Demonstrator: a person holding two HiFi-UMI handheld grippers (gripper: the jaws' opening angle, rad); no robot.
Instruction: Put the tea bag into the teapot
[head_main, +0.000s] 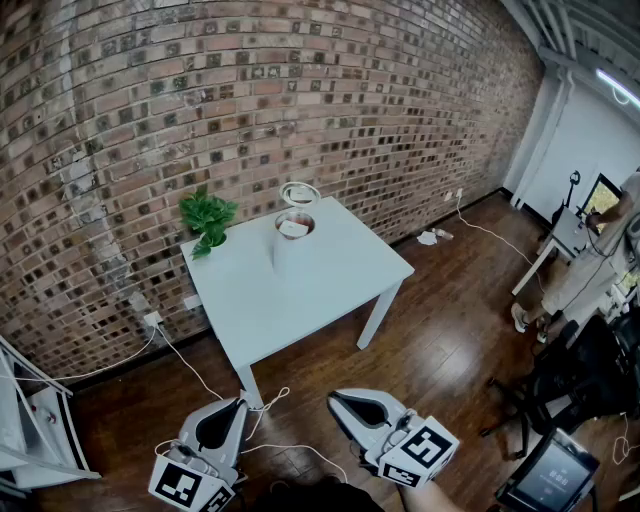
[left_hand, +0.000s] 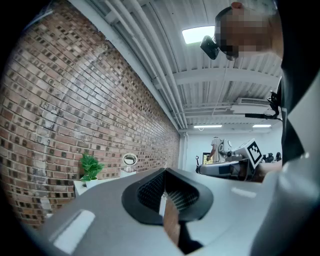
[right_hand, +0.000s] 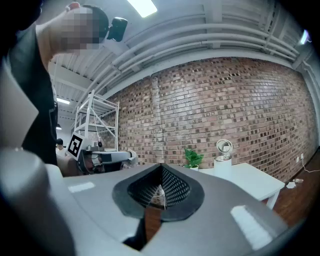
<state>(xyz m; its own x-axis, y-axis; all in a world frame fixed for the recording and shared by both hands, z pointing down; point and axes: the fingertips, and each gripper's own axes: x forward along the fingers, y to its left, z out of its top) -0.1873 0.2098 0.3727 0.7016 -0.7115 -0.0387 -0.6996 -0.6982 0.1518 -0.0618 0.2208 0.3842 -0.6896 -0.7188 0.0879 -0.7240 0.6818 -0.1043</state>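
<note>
— Where is the operator?
— On the wood floor, well apart from the white table that stands against the brick wall. Both tools are held low in front of the body.
— Claws?
— Left gripper: jaws pressed together, nothing pinched that I can see. Only a pale sliver of the room shows through the seam. Right gripper: the same, closed on itself. There is a small light triangle at its seam, which I read as a gap, not a thing held.
— The pot?
— The teapot stands upright on the table towards the wall side, with its lid swung up and open. A potted plant is near it at the table's left corner. I can make out nothing else on the top.
— And the tea bag?
— Not in either claw, and not lying loose on the table as far as I can see. A pale patch sits in the pot's open mouth. It could be the bag, but it is too small to say.
— So is it done or not?
— Judgement only. If that patch is the bag, the drop is made and at most the lid is left to close. If it is a strainer or the pot's own inside, the bag is yet to be found and nothing has begun. Either way, neither claw can reach the pot from here.
</note>
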